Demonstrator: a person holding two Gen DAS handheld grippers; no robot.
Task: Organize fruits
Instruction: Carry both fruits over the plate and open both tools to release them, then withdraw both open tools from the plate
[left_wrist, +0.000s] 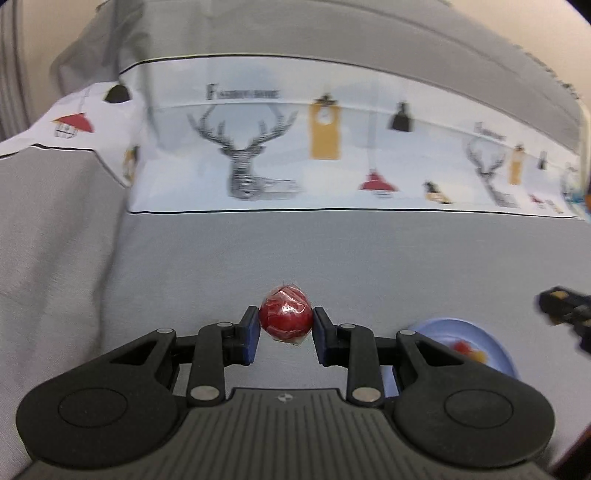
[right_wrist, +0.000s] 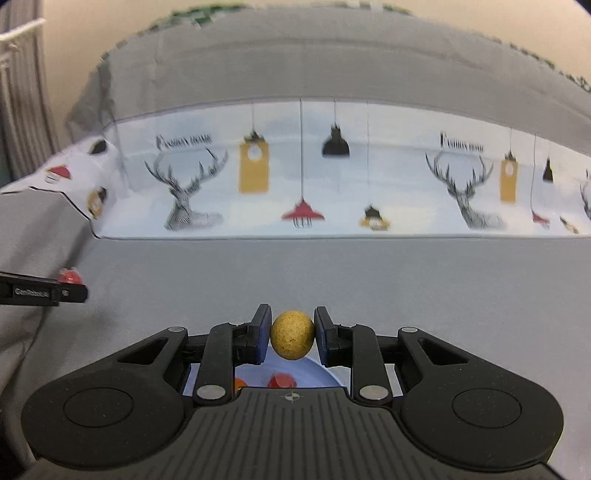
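The left gripper (left_wrist: 285, 325) pinches a wrapped red fruit (left_wrist: 284, 313) above the grey cloth (left_wrist: 184, 266), the right gripper (right_wrist: 292, 338) clamps a yellow fruit (right_wrist: 292, 334) over the blue plate (right_wrist: 325, 373), likely to gather them there

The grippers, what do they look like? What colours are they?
Both the left gripper and the right gripper are matte black plastic with jointed link arms, silver rivets, two round discs on a ribbed base, and a small crosshair mark. Their fingers carry dark blue pads. No cables show.
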